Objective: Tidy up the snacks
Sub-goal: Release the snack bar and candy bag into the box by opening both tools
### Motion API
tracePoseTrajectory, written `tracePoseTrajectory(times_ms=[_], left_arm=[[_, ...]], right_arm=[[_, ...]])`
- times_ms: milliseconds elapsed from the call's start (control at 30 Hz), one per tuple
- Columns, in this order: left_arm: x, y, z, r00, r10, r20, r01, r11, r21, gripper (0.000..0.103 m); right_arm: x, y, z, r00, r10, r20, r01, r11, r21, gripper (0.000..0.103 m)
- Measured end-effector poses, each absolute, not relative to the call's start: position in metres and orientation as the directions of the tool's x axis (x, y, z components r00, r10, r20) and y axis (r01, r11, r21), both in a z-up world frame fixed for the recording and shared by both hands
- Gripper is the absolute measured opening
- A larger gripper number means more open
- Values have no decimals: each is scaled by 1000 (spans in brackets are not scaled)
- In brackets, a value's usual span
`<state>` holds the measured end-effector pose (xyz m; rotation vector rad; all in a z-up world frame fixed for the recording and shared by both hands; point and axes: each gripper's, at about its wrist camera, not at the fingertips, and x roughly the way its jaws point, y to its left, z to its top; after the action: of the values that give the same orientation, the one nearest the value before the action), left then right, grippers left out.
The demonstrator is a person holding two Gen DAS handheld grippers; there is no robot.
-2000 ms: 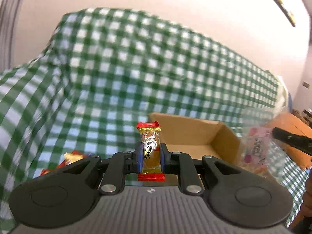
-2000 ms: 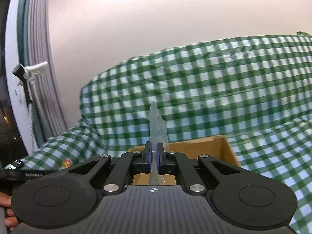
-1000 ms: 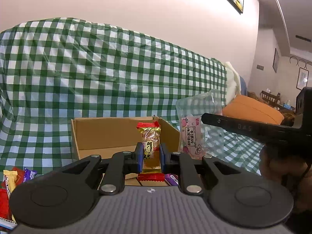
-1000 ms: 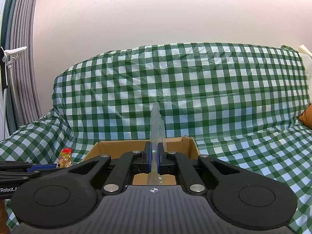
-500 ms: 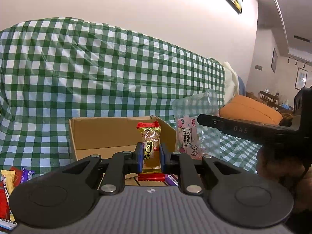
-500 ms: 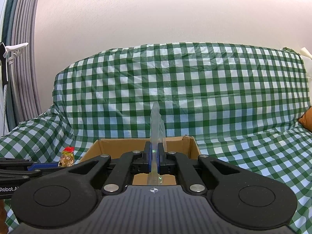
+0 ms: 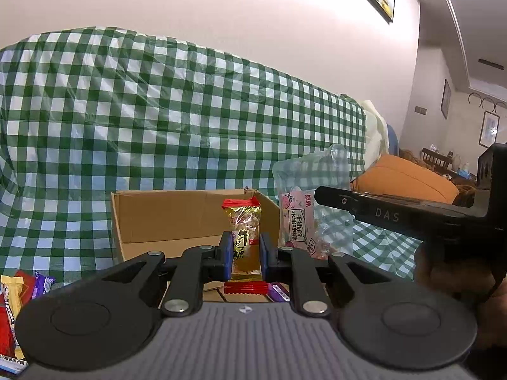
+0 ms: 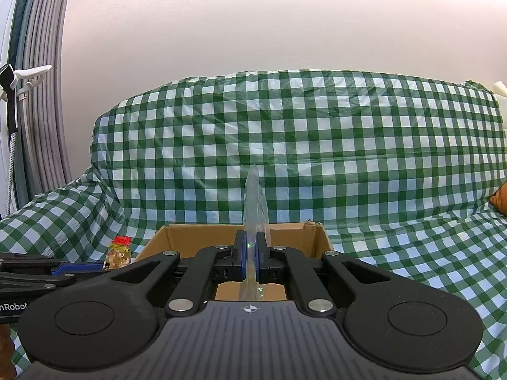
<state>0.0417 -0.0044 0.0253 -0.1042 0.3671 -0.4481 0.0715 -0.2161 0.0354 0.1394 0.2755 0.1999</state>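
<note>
Your left gripper pinches an upright gold candy packet with red ends, held above the near edge of the open brown cardboard box. Your right gripper is pressed together on a clear plastic snack bag with a pink label, above the box's right side. More wrapped snacks lie on the green checkered sofa cover, left of the box.

- You swung your left gripper and its candy round to face the cardboard box
- Your right gripper brought its clear bag squarely over the box
</note>
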Motion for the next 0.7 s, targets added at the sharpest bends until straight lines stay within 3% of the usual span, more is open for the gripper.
tracePoseTrajectory(times_ms=[700], left_arm=[[44, -5, 23, 839, -438, -323, 400, 899, -178, 18]], right_arm=[[71, -216, 37, 941, 221, -255, -186, 970, 153, 5]])
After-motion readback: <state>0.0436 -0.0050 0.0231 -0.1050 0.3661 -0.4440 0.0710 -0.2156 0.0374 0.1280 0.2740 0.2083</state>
